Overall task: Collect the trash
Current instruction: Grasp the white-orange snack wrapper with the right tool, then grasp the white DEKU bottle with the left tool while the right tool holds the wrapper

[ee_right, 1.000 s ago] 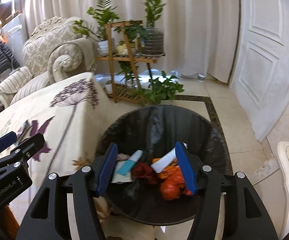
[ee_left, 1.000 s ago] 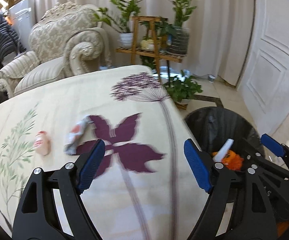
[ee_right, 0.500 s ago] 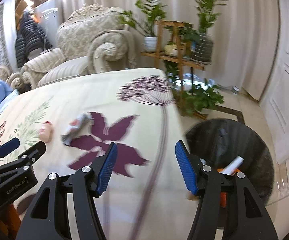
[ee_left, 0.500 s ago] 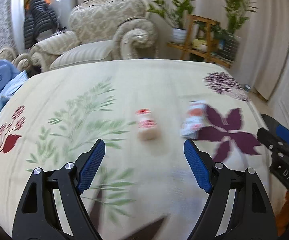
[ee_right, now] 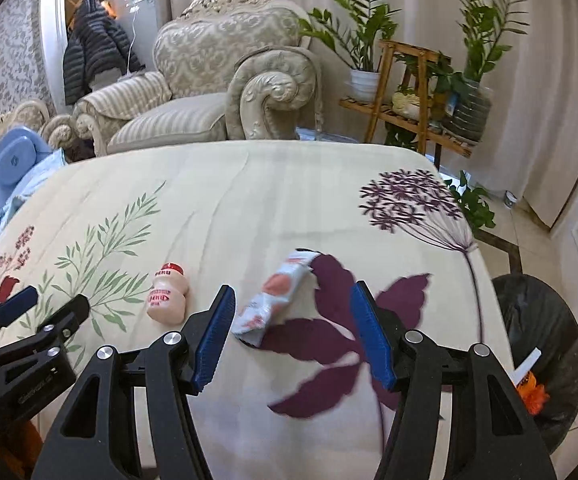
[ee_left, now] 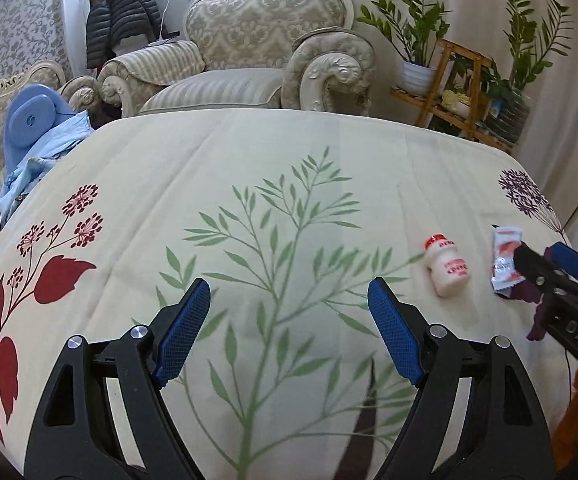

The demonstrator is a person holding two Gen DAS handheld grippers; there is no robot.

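Observation:
A small yogurt drink bottle [ee_left: 447,270] with a red cap lies on the flowered tablecloth [ee_left: 249,168]; it also shows in the right wrist view [ee_right: 167,298]. A white and pink snack wrapper [ee_left: 505,258] lies just right of it, and in the right wrist view [ee_right: 277,296] it sits just ahead of the jaws. My left gripper [ee_left: 289,332] is open and empty, left of both items. My right gripper [ee_right: 291,340] is open and empty, just short of the wrapper. A black-lined trash bin [ee_right: 537,356] with orange trash stands at the right.
An ornate armchair [ee_left: 257,60] stands behind the table. A wooden plant stand [ee_right: 413,96] with potted plants is at the back right. Blue cloth and a blue object [ee_left: 33,128] lie at the table's left edge.
Both grippers have swung left, away from the bin and over the table. The bottle and wrapper now lie right of the left gripper; the wrapper is just ahead of the right gripper.

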